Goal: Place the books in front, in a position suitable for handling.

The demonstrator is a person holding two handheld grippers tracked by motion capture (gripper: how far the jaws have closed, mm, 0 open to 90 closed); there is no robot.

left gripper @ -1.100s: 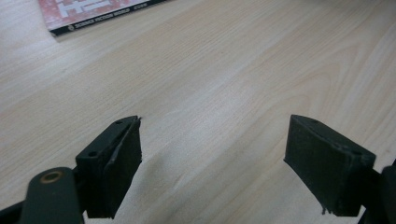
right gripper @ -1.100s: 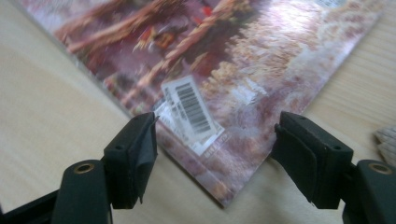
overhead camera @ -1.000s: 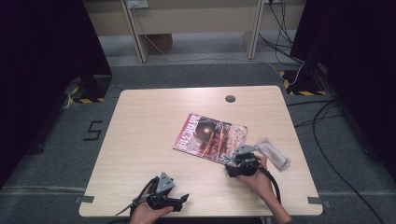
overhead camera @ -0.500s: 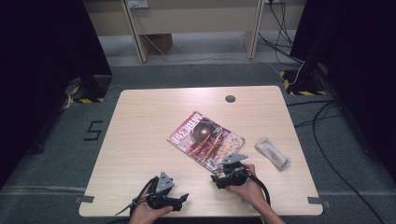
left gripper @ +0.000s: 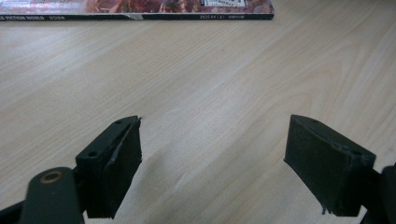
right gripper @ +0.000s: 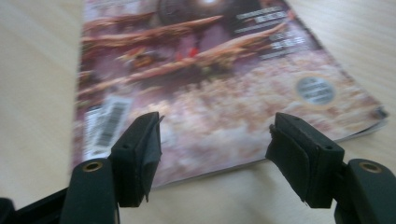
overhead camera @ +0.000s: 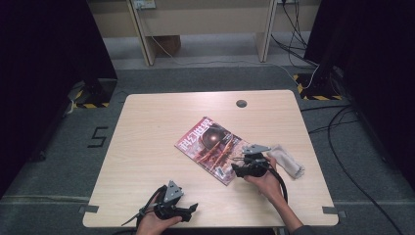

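- Right now the magazine lies flat on the pale wooden tabletop, a little right of the middle and turned at a slant, cover up.
- The right gripper sits at the magazine's near right edge, held in the person's right hand.
- Seen from the right gripper view, its jaws stand wide apart just above the magazine's near edge; they have just been closing a little, and nothing is pinched between them.
- A barcode label shows on the cover close by one of the jaws.
- A crumpled pale cloth lies just beside the right gripper, on the side away from the magazine.
- The left gripper rests low near the front edge of the tabletop, well apart from the magazine, in the person's left hand.
- In the left gripper view its jaws are spread wide over bare wood, with the magazine's spine farther off.
- A small dark round hole sits near the far edge of the tabletop.
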